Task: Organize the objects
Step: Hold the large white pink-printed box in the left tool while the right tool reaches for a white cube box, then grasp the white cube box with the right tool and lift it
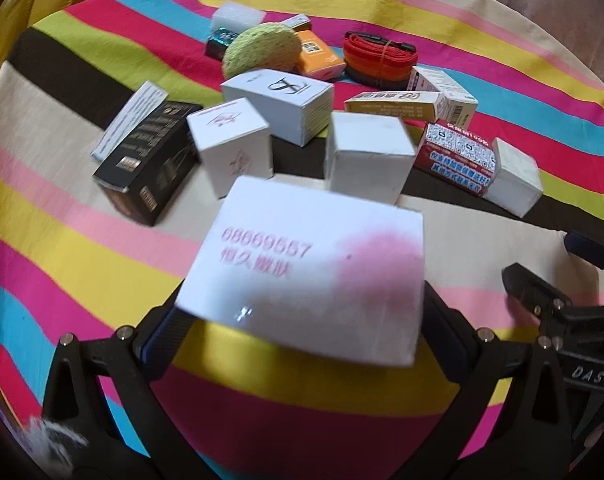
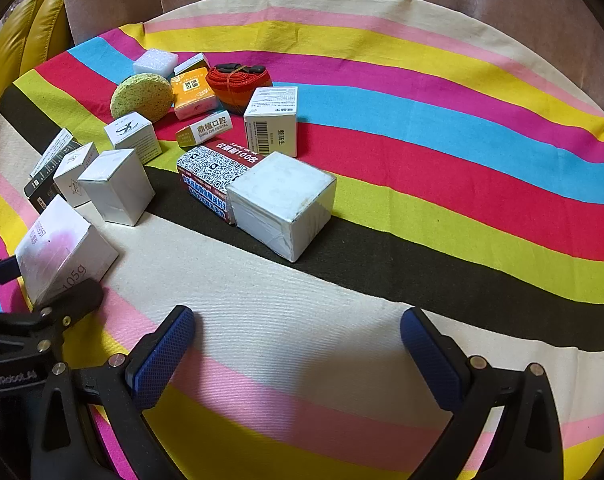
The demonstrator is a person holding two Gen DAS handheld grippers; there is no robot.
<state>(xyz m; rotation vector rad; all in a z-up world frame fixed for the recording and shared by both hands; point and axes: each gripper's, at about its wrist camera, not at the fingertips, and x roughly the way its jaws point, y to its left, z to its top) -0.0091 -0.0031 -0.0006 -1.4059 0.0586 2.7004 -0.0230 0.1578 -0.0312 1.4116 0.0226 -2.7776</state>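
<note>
The left tongs (image 1: 302,320) are clamped on a white box with pink print (image 1: 305,268), lifted above the striped cloth (image 1: 62,264) covering the worktop. The right tongs (image 2: 298,344) gape wide with nothing between them. Beyond, a plain white box (image 2: 282,200) touches a red QR-code box (image 2: 212,178); farther back sit a green sponge (image 2: 142,96) and a red strap (image 2: 240,80)

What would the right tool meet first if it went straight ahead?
Probably the plain white box beside the red box; only bare striped cloth lies before it. The open right tool holds nothing.
</note>
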